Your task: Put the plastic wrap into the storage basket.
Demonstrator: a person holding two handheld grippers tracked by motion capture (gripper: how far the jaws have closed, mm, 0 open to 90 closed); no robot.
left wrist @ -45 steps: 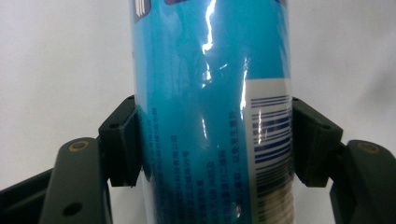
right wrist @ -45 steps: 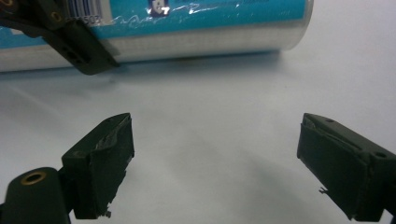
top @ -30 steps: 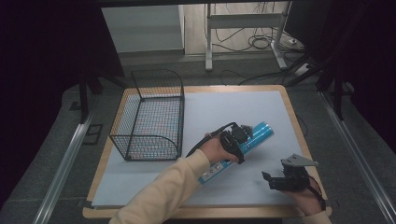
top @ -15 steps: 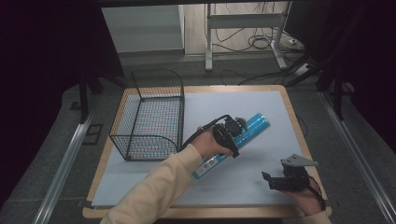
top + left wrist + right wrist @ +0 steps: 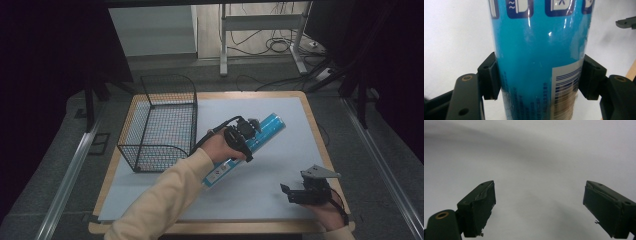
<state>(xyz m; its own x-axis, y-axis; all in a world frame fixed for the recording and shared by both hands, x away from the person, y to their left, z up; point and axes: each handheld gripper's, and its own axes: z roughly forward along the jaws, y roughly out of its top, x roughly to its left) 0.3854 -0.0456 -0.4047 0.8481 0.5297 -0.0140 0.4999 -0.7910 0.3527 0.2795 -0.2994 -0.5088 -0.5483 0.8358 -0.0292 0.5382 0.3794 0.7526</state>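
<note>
- While the left hand-held gripper pinches the blue tube at mid-length, both pads press flat on its sides; in the high view the tube lies at a diagonal on the white mat, just right of the wire basket.
- Tube label: row of dark blue square icons with white pictograms near the top, a white panel with a barcode lower right, fine print below. Text too small and blurred to read; no brand legible.
- Right hand-held gripper: jaws spread wide, nothing between them, plain white mat under them. In the high view it sits near the desk's front right corner, grey three-cornered plate on top, well apart from the tube.
- Surface: wooden desk edge showing around the mat.
- Room: dim, grey floor, metal rails either side, cables on the floor behind a white frame leg.
</note>
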